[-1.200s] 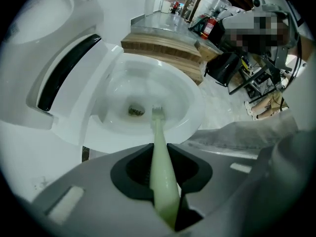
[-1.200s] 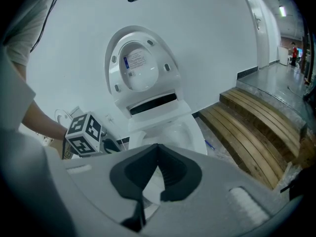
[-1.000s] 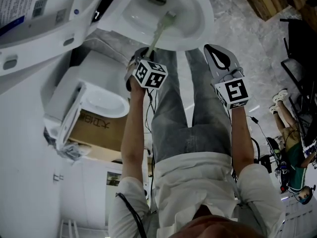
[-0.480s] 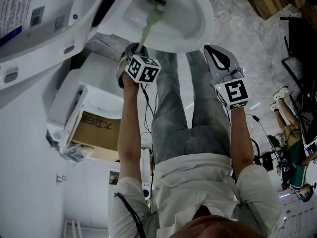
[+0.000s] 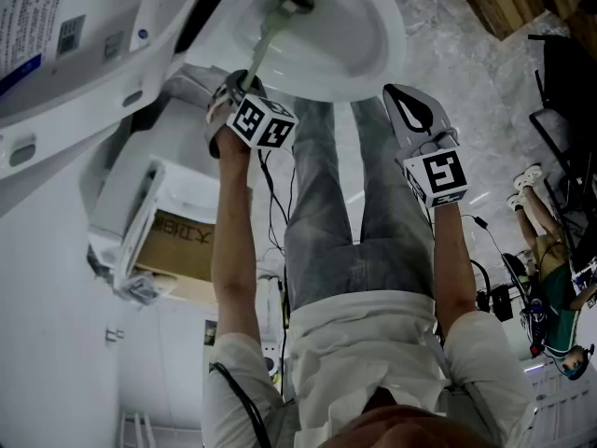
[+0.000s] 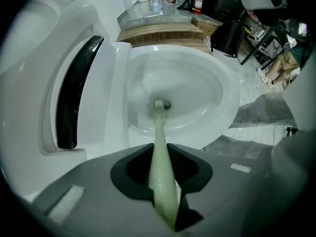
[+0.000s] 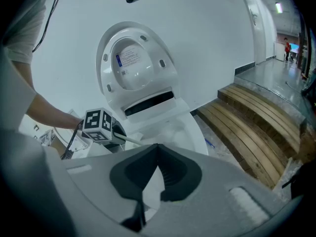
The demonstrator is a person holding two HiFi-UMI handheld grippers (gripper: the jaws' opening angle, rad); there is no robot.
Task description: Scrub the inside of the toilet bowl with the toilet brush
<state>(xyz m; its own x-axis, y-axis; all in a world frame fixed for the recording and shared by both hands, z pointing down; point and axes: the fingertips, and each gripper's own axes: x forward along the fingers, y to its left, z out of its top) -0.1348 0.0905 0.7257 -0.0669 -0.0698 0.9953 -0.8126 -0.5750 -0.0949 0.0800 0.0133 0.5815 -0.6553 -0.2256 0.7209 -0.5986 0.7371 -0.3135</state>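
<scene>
A: Where is the toilet brush [image 6: 158, 137]?

B: Inside the toilet bowl [image 6: 224, 95]. Its pale green handle slopes down from the near rim, and its small head sits at the dark drain opening at the bottom.

A: What holds it?

B: The left gripper [image 6: 160, 169]. Its jaws are clamped on the handle's upper part, with the handle running straight out between them. In the head view that gripper [image 5: 244, 87] sits just at the near edge of the bowl [image 5: 373, 54], with the brush [image 5: 267, 34] reaching in from it.

A: And the other one?

B: The right gripper [image 7: 156, 154] carries nothing. Its jaws are together, tips touching. In the head view it [image 5: 410, 110] hangs just beside the bowl's front rim, apart from the brush.

A: What lies around the bowl?

B: The lid [image 7: 133, 63] stands raised against a white wall. Wooden planks [image 7: 256, 127] lie on the floor to one side. On the other side a cardboard box [image 5: 182, 241] sits under a white ceramic piece. The person's grey trousers [image 5: 317, 203] show between the two arms.
</scene>
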